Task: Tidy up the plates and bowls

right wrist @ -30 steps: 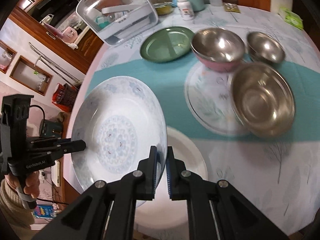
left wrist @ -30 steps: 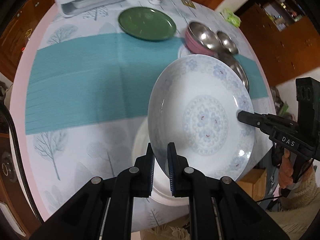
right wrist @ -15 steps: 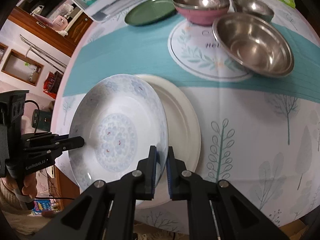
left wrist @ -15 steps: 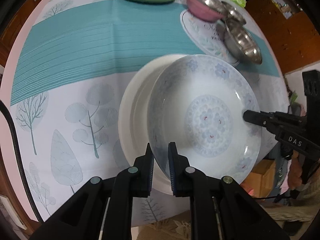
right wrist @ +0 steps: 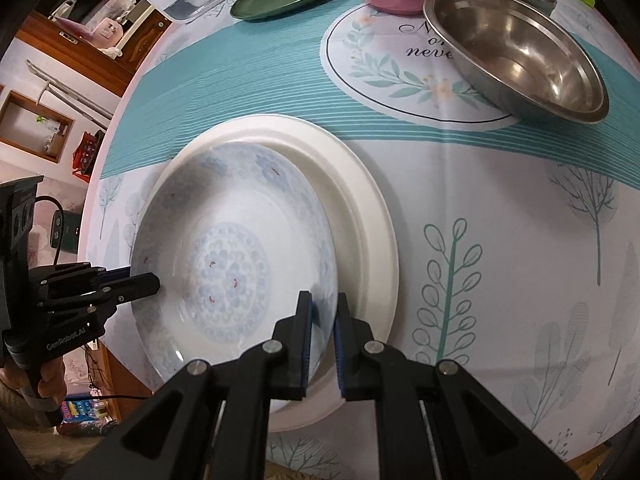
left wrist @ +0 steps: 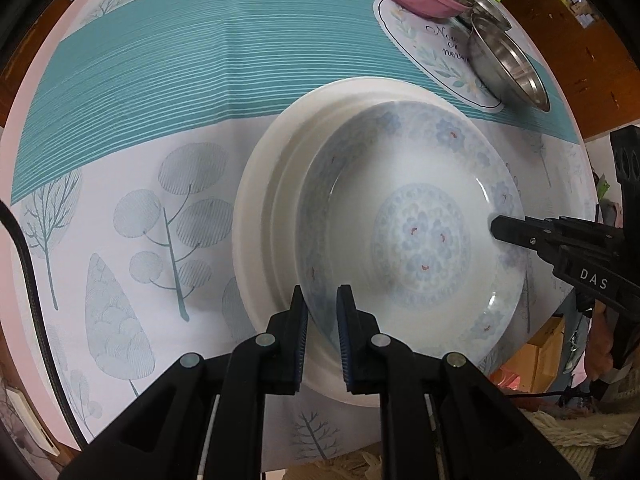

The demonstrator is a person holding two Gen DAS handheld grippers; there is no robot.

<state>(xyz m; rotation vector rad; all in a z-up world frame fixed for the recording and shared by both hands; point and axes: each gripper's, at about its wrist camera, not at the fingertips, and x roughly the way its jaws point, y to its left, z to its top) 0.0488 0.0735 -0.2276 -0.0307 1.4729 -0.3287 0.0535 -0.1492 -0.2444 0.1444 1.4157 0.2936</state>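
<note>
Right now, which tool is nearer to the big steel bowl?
Right. The right tool grips the floral plate on the rim facing the big steel bowl; the left tool grips the opposite rim, farther away.

Home dining table [right wrist: 500,216], wooden cabinets [left wrist: 580,60]

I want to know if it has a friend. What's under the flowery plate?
A bigger white plate lies under the flowery plate. Only its rim shows on one side; its middle is covered, so anything else there stays hidden.
</note>
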